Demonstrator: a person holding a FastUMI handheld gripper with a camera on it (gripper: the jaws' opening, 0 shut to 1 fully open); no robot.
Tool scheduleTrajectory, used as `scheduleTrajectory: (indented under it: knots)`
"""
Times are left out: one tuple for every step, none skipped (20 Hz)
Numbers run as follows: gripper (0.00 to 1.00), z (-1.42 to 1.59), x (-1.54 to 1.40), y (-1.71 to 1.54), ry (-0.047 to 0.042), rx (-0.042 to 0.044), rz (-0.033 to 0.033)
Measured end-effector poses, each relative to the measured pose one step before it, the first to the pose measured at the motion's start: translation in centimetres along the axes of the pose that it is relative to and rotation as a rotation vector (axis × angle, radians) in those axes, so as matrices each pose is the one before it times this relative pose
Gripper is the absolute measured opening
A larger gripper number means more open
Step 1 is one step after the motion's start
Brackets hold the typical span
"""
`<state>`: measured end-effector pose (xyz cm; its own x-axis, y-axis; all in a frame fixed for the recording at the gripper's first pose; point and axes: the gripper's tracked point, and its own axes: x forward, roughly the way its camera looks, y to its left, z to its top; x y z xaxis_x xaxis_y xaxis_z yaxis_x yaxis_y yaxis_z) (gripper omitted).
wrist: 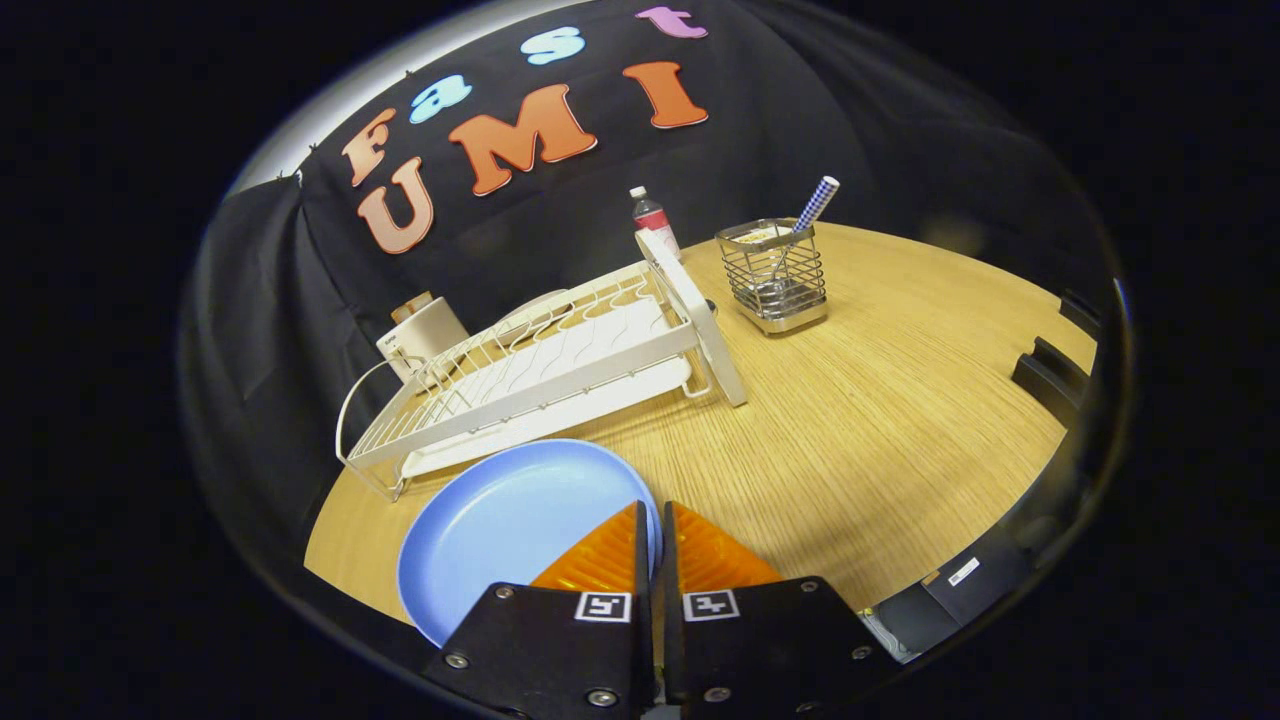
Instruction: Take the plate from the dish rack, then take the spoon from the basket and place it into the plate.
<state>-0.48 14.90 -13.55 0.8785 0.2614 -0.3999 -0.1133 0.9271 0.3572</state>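
Right up close, the gripper point(655, 535) has its two orange fingers point(600, 560) pinched nearly together on the rim of the blue plate point(500, 525), one pad on each face of the edge, so the claw is narrow and holding the plate. The plate is out of the dish rack point(540, 370) now, hanging low over the wooden table point(880, 450) just in front of the rack; whether its far edge already touches the wood, I can't tell.

The step in hand looks like setting the plate down. My call: bring it level, lower it until it lies flat on open wood, clear of the rack's foot, then part the fingers and back straight out so the rim isn't dragged. Leave room beside it for the trip to the basket.

Beyond the rack's raised end stands the wire basket point(773, 275), with the spoon point(815, 203) in it, its chequered handle leaning out over the top. A small bottle point(652, 215) stands behind the rack, a white container point(420, 335) at its other end.

Writing? Square tracking markers on the gripper body; the bottle's red label is too small to read.
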Motion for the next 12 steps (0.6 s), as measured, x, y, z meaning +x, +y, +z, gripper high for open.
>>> scheduleTrajectory:
  knots:
    - [0.07, 0.133, 0.046, -0.286, -0.00455, -0.00549, 0.01002]
    - [0.11, 0.517, -0.084, -0.396, -0.01193, -0.01509, 0.00246]
    - [0.14, 0.585, -0.089, -0.472, -0.01381, -0.01611, -0.0003]
    - [0.14, 0.799, 0.005, -0.82, -0.01553, -0.01748, -0.00754]
    - [0.21, 0.888, -0.123, -1.025, -0.0207, -0.02198, -0.01015]
    - [0.27, 1.059, 0.126, -1.085, -0.02407, -0.02292, -0.01328]
    - [0.36, 0.963, 0.249, -1.328, -0.02314, -0.02066, -0.01785]
    - [0.39, 1.354, 0.404, -1.423, -0.02788, -0.01873, -0.01841]
    - [0.46, 1.198, 0.383, -1.024, -0.02742, -0.01557, -0.01198]
    - [0.52, 1.211, 0.604, -1.11, -0.0269, -0.01924, -0.01451]
    - [0.66, 1.155, 0.636, -1.165, -0.02995, -0.02308, -0.01686]
    - [0.71, 1.186, 0.887, -1.075, -0.02865, -0.02323, -0.01856]
